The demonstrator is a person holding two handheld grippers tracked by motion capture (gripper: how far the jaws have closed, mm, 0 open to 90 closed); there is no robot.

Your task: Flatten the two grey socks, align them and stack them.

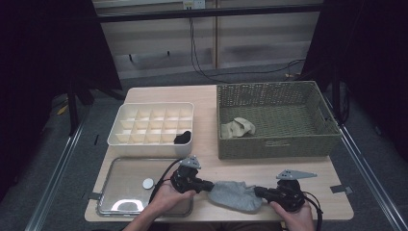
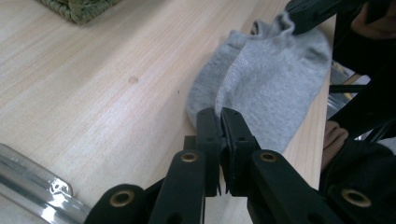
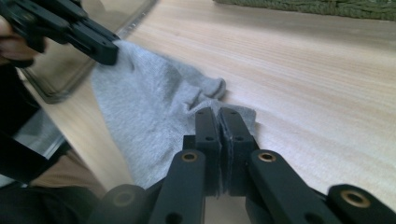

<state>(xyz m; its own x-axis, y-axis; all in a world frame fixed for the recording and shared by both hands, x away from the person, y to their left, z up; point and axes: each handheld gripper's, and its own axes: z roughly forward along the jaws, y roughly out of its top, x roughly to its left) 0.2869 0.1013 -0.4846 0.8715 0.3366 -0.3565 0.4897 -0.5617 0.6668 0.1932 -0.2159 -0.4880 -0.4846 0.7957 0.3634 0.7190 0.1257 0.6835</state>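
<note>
A grey sock [image 1: 235, 195] lies at the front edge of the wooden table [image 1: 269, 166], stretched between both grippers. My left gripper [image 1: 210, 186] is shut on the sock's left end; in the left gripper view its jaws pinch the grey sock [image 2: 266, 88] at its near edge, at my left gripper [image 2: 220, 116]. My right gripper [image 1: 257, 191] is shut on the sock's right end; in the right gripper view the grey sock [image 3: 149, 116] is clamped at my right gripper [image 3: 219, 116]. A hand holds each gripper.
A green woven basket [image 1: 276, 142] at the back right holds a beige sock [image 1: 238, 127]. A white divided organizer [image 1: 151, 124] at the left has a black sock [image 1: 183, 137] in one cell. A metal tray [image 1: 126, 185] with a small white disc [image 1: 147, 183] sits front left.
</note>
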